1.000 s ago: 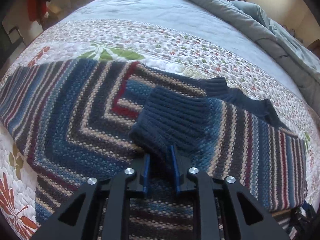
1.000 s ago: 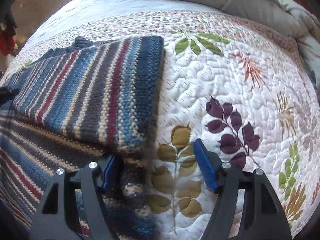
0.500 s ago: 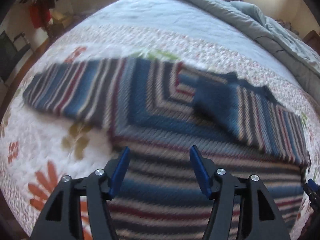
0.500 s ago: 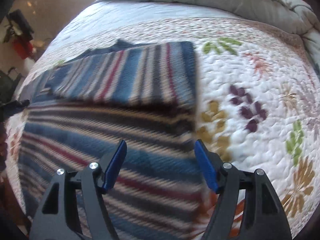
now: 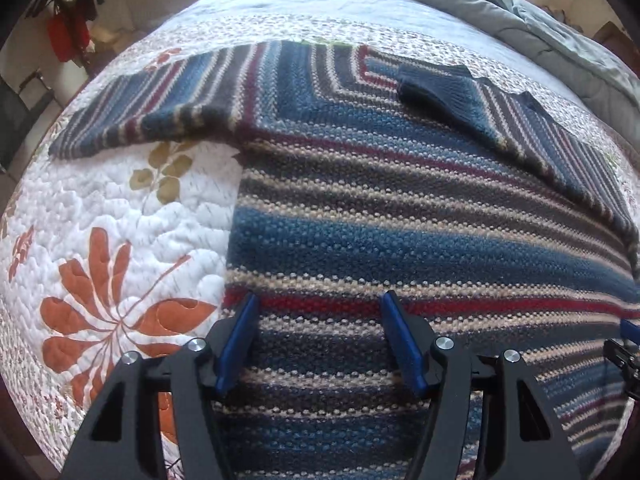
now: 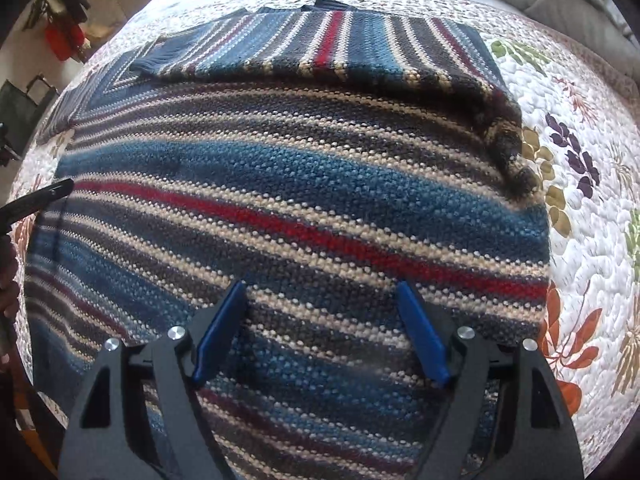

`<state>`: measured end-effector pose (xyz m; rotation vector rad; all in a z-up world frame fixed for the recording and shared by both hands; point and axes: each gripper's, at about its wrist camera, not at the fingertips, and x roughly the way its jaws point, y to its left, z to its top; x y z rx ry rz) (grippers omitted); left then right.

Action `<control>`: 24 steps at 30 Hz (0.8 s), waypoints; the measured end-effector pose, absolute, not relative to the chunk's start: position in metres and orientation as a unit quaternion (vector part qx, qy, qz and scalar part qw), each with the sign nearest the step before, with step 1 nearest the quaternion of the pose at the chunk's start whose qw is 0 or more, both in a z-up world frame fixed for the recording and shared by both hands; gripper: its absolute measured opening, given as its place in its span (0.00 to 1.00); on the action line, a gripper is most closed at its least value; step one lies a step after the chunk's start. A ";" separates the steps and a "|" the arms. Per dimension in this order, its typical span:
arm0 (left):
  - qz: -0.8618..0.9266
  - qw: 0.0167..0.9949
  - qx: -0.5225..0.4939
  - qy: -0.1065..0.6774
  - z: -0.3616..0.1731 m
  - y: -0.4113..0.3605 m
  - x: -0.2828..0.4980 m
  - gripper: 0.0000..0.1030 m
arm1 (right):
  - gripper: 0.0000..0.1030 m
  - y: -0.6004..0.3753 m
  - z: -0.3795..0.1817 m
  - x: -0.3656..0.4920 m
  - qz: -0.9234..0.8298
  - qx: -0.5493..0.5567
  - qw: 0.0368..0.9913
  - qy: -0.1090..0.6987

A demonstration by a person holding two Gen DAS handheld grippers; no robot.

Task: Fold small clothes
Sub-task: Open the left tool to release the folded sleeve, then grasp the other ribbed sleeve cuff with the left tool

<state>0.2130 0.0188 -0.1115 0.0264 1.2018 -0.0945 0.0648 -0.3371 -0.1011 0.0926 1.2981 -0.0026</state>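
Observation:
A striped knit sweater (image 5: 400, 208) in blue, grey, cream and red lies flat on the bed. Its right sleeve (image 5: 520, 120) is folded across the chest, dark blue cuff (image 5: 436, 88) on top. The left sleeve (image 5: 160, 112) stretches out to the left. My left gripper (image 5: 320, 304) is open and empty above the lower body of the sweater. In the right wrist view the sweater (image 6: 300, 200) fills the frame, with the folded sleeve (image 6: 340, 44) at the top. My right gripper (image 6: 322, 284) is open and empty over the sweater's lower part.
The bed carries a white quilt (image 5: 120, 220) with orange and olive leaf prints, also on the right in the right wrist view (image 6: 592, 200). A grey-blue duvet (image 5: 540, 20) is bunched at the far side. The left gripper's tip (image 6: 40, 196) shows at the left edge.
My left gripper has let go of the sleeve cuff and opened. Both grippers have pulled back toward the sweater's lower hem. The right gripper has shifted left, from the sweater's right edge to over its body.

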 end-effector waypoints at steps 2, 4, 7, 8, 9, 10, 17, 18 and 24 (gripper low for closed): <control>-0.059 0.819 -0.011 0.571 -0.105 0.028 0.214 0.62 | 0.75 -0.335 -0.095 0.068 -0.001 0.049 0.796 0.603; -0.072 0.813 -0.043 0.576 -0.095 0.047 0.220 0.63 | 0.75 -0.332 -0.084 0.071 0.009 0.060 0.801 0.596; 0.001 0.827 -0.036 0.560 -0.077 0.096 0.241 0.70 | 0.76 -0.318 -0.070 0.077 0.010 0.040 0.807 0.588; 0.015 0.830 -0.034 0.556 -0.073 0.110 0.248 0.71 | 0.76 -0.312 -0.068 0.080 0.011 0.033 0.809 0.587; 0.036 0.830 -0.037 0.555 -0.070 0.136 0.262 0.71 | 0.76 -0.305 -0.066 0.084 0.014 0.026 0.810 0.586; 0.051 0.827 -0.045 0.558 -0.069 0.155 0.273 0.71 | 0.76 -0.297 -0.066 0.089 0.018 0.020 0.810 0.586; 0.151 0.795 -0.156 0.566 -0.084 0.304 0.345 0.71 | 0.76 -0.266 -0.084 0.110 0.031 0.007 0.806 0.591; 0.159 0.792 -0.177 0.562 -0.088 0.321 0.350 0.70 | 0.77 -0.263 -0.089 0.113 0.032 0.003 0.805 0.593; 0.146 0.790 -0.260 0.535 -0.100 0.363 0.366 0.65 | 0.80 -0.253 -0.102 0.125 0.026 -0.024 0.801 0.598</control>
